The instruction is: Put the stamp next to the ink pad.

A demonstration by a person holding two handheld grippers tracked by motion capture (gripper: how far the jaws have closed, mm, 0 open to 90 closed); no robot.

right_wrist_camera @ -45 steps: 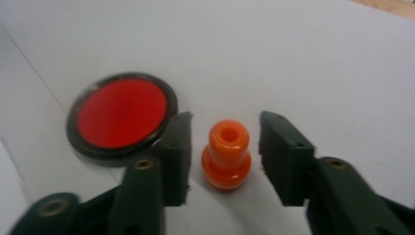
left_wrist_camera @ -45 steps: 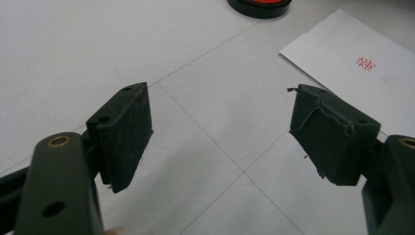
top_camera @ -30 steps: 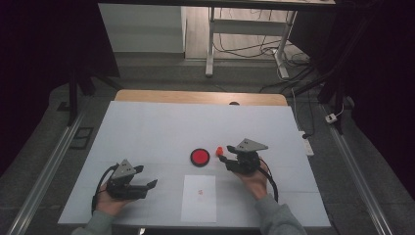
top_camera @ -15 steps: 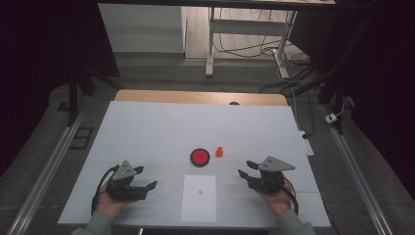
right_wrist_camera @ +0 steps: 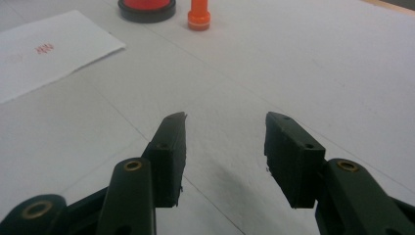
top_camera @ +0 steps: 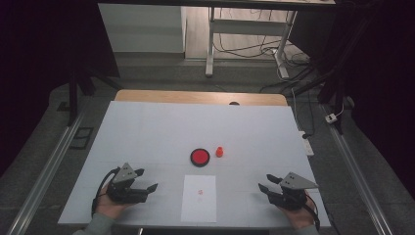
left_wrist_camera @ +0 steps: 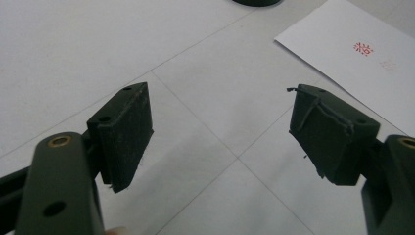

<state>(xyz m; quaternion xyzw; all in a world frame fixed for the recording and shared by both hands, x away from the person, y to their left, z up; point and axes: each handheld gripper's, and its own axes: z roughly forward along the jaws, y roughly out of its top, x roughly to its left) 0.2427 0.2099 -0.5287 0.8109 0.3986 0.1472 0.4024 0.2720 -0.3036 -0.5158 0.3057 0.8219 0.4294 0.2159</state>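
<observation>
A round red ink pad (top_camera: 199,157) in a black rim sits mid-table. A small orange stamp (top_camera: 220,152) stands upright just to its right. A white sheet (top_camera: 199,197) with a faint red stamp mark lies at the front edge. My left gripper (top_camera: 147,179) rests open at the near left of the sheet, nothing between its jaws. My right gripper (top_camera: 265,182) is open and empty at the near right, well apart from the stamp. In the left gripper view the gripper (left_wrist_camera: 220,98) faces the sheet's corner (left_wrist_camera: 352,63). From the right gripper (right_wrist_camera: 226,120), the stamp (right_wrist_camera: 199,13), the pad (right_wrist_camera: 147,6) and the sheet (right_wrist_camera: 44,49) lie far ahead.
The white table top (top_camera: 147,127) has a wooden strip (top_camera: 200,97) along its far edge. Metal rails run down both sides. Cables and a table leg stand on the floor beyond.
My right gripper has drawn back from beside the orange stamp to the near right corner of the table. The stamp stays standing next to the pad. The left gripper has not moved.
</observation>
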